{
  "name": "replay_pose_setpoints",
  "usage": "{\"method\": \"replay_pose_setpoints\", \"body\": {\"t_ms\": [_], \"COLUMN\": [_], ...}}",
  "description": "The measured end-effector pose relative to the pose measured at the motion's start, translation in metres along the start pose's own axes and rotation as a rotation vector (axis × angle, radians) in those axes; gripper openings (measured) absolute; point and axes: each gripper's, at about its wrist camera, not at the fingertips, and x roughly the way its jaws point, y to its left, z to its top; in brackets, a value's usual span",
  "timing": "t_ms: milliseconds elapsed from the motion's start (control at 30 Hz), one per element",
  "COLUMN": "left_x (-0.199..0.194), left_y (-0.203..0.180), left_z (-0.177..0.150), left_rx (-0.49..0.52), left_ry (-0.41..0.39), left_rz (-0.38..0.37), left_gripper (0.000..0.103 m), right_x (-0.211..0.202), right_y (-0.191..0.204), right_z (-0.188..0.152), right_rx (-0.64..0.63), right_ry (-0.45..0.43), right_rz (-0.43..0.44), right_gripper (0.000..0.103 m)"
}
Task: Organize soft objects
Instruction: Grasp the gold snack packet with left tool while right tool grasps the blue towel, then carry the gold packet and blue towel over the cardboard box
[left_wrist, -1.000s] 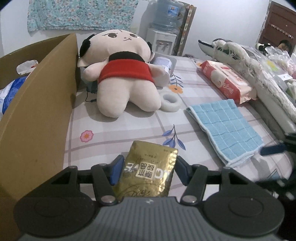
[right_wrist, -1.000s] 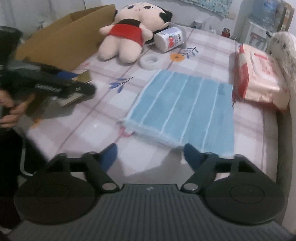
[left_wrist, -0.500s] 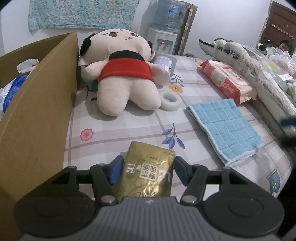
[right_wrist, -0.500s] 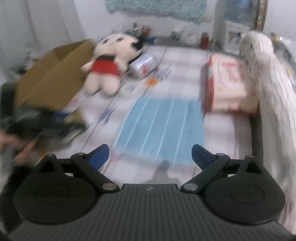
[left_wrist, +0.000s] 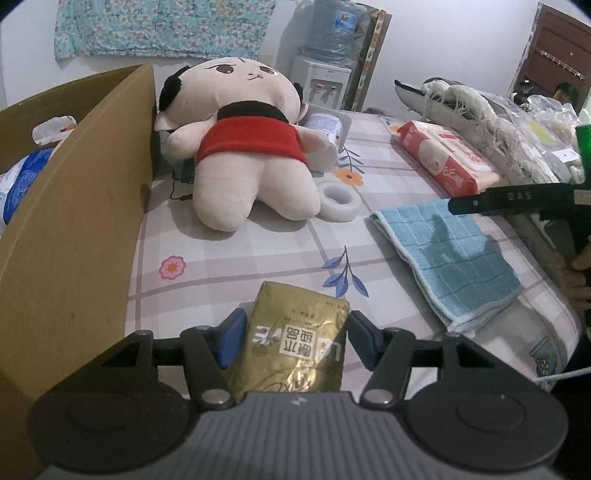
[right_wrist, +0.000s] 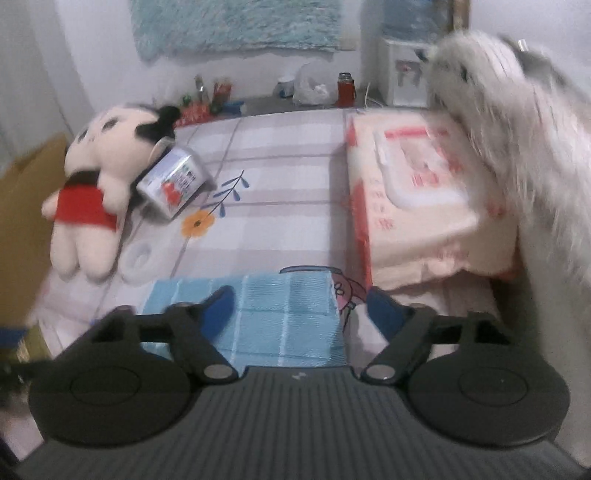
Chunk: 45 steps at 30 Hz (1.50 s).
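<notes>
the bed (left_wrist: 229, 258), covered in a checked floral sheet, carries everything, and the open cardboard box (left_wrist: 74, 206) stands along its left edge with some packets already inside. the plush doll (left_wrist: 251, 147) in the red top lies at the far side next to the box, limp and easily squashed. the pink pack of wipes (right_wrist: 413, 195) sits to the right, and the blue towel (right_wrist: 288, 314) lies flat, near and to the right. a second ago the right tool (right_wrist: 299, 306) looked over the whole towel from the near edge; now it has swung forward above it, jaws wide apart and holding nothing, with a blurred view, so it seems to be heading for the towel's far edge or the wipes. the left tool (left_wrist: 291, 332) has barely shifted and is still closed on the gold foil pouch (left_wrist: 295, 339), held just above the sheet near the box. that pouch looks crinkly and half-slack. judging by this, the pouch is next for the box while the right side lines up another soft item. a white tape roll (left_wrist: 338, 195) rests by the doll's leg.
</notes>
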Motion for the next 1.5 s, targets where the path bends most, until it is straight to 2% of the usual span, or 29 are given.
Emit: {"method": "replay_pose_setpoints", "body": {"t_ms": [67, 100, 200, 267, 333, 433, 567, 633, 733, 900, 1000, 1067, 1200, 1300, 1433, 1500], "left_x": [0.000, 0.001, 0.002, 0.003, 0.004, 0.006, 0.005, 0.003, 0.002, 0.001, -0.004, -0.012, -0.053, -0.103, -0.168, -0.188], "left_y": [0.000, 0.000, -0.002, -0.004, -0.007, -0.011, -0.008, -0.005, -0.003, -0.014, -0.018, -0.017, -0.017, -0.010, 0.030, 0.057], "left_z": [0.000, 0.000, 0.001, 0.002, 0.002, 0.001, 0.001, 0.001, 0.000, -0.005, -0.007, -0.007, -0.008, -0.005, 0.003, 0.009], "left_rx": [0.001, 0.003, 0.011, 0.020, 0.033, 0.057, 0.041, 0.019, 0.020, 0.071, 0.092, 0.057, 0.002, -0.033, -0.084, -0.068], "left_ry": [-0.001, -0.002, -0.004, -0.004, -0.004, -0.005, -0.011, -0.018, -0.022, -0.050, -0.067, -0.086, -0.162, -0.238, -0.297, -0.264], "left_rz": [0.000, 0.001, 0.004, 0.005, 0.012, 0.027, 0.018, 0.023, 0.019, 0.073, 0.105, 0.130, 0.117, 0.156, 0.255, 0.355], "left_gripper": [0.061, 0.061, 0.063, 0.066, 0.066, 0.066, 0.064, 0.058, 0.058, 0.054, 0.053, 0.053, 0.053, 0.053, 0.053, 0.054], "right_x": [0.011, 0.010, 0.014, 0.015, 0.016, 0.014, -0.001, -0.016, -0.047, -0.105, -0.125, -0.137, -0.156, -0.167, -0.174, -0.175], "right_y": [-0.008, -0.007, 0.000, 0.006, 0.007, 0.003, 0.003, 0.001, 0.000, 0.018, 0.027, 0.034, 0.057, 0.075, 0.114, 0.140], "right_z": [-0.006, -0.009, -0.013, -0.014, -0.014, -0.014, -0.027, -0.030, -0.035, -0.044, -0.042, -0.040, -0.025, -0.009, 0.015, 0.030], "right_rx": [0.047, 0.035, 0.011, 0.008, 0.046, 0.128, 0.192, 0.214, 0.227, 0.124, 0.124, 0.120, 0.048, 0.036, 0.011, -0.026], "right_ry": [0.004, -0.026, -0.062, -0.078, -0.086, -0.086, -0.152, -0.196, -0.281, -0.420, -0.411, -0.416, -0.431, -0.433, -0.419, -0.402], "right_rz": [0.042, 0.047, 0.040, 0.018, 0.018, 0.039, 0.023, 0.049, 0.074, 0.121, 0.199, 0.251, 0.319, 0.394, 0.521, 0.566], "right_gripper": [0.060, 0.058, 0.058, 0.036, 0.021, 0.011, 0.009, 0.009, 0.009, 0.009, 0.009, 0.009, 0.009, 0.009, 0.009, 0.009]}}
